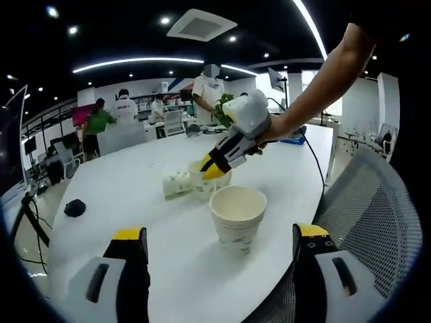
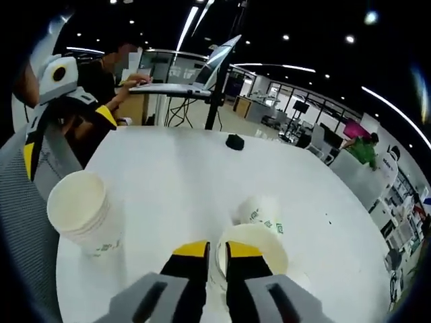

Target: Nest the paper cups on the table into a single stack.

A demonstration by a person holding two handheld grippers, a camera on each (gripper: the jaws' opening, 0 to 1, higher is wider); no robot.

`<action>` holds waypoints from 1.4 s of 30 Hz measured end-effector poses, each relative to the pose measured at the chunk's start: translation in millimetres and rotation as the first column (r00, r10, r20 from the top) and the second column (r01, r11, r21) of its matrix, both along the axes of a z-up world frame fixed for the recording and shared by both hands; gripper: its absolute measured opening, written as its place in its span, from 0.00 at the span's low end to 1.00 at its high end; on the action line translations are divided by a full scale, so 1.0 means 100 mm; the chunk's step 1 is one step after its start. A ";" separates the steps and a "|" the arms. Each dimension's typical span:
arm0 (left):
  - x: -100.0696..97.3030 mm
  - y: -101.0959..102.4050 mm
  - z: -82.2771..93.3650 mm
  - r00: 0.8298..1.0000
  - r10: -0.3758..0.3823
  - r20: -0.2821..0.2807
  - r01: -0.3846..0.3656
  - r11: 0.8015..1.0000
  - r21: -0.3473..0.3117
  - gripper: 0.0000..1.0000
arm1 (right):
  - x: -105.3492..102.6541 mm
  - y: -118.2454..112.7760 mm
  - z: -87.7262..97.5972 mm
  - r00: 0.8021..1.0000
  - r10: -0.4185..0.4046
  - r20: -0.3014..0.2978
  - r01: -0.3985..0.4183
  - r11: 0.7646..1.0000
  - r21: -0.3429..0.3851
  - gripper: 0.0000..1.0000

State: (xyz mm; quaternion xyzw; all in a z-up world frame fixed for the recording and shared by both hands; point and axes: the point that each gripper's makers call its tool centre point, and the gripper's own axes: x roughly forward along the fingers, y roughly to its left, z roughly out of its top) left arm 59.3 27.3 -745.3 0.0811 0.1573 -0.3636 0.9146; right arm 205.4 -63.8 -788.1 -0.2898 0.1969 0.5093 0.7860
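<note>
An upright paper cup (image 1: 238, 217) stands on the white table (image 1: 135, 195), close in front of my left gripper (image 1: 220, 233), whose jaws stand wide open on either side of it. It looks like a few nested cups (image 2: 84, 210). Behind it, my right gripper (image 1: 214, 168) is shut on the rim of a second upright cup (image 1: 210, 185). In the right gripper view, the jaws of my right gripper (image 2: 217, 250) pinch that cup's near wall (image 2: 259, 245). A third cup (image 1: 176, 183) lies on its side against it (image 2: 264, 211). My left gripper (image 2: 66, 134) shows at upper left.
A small black object (image 1: 74, 207) lies on the table's far side (image 2: 234, 141). A grey mesh chair (image 1: 367, 215) stands at the table's near edge. A cable (image 1: 316, 161) runs across the table. A laptop on a stand (image 2: 215, 60) and several people are beyond the table.
</note>
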 end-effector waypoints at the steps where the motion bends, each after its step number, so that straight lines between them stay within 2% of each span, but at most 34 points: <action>1: 0.00 0.00 0.00 1.000 -0.001 -0.001 0.001 1.000 0.000 0.88 | -0.01 0.00 -0.01 1.000 0.004 -0.001 -0.004 1.000 -0.005 0.03; 12: -0.01 0.00 -0.02 1.000 0.000 -0.016 0.000 1.000 -0.008 0.88 | -0.03 -0.02 0.00 0.999 0.030 0.010 -0.030 0.999 -0.030 0.00; 21: -0.01 0.00 -0.04 0.999 -0.004 -0.032 0.003 1.000 -0.007 0.88 | -0.06 -0.08 0.10 0.999 0.038 0.036 -0.037 0.999 -0.029 0.00; 29: -0.02 -0.01 -0.04 1.000 -0.010 -0.024 0.010 1.000 0.002 0.88 | -0.08 -0.11 0.24 0.997 0.045 0.062 -0.044 0.999 -0.018 0.00; 42: -0.01 0.00 -0.02 1.000 -0.004 -0.015 0.004 1.000 0.007 0.88 | -0.19 -0.05 0.62 0.988 0.087 0.129 -0.092 0.995 0.036 0.00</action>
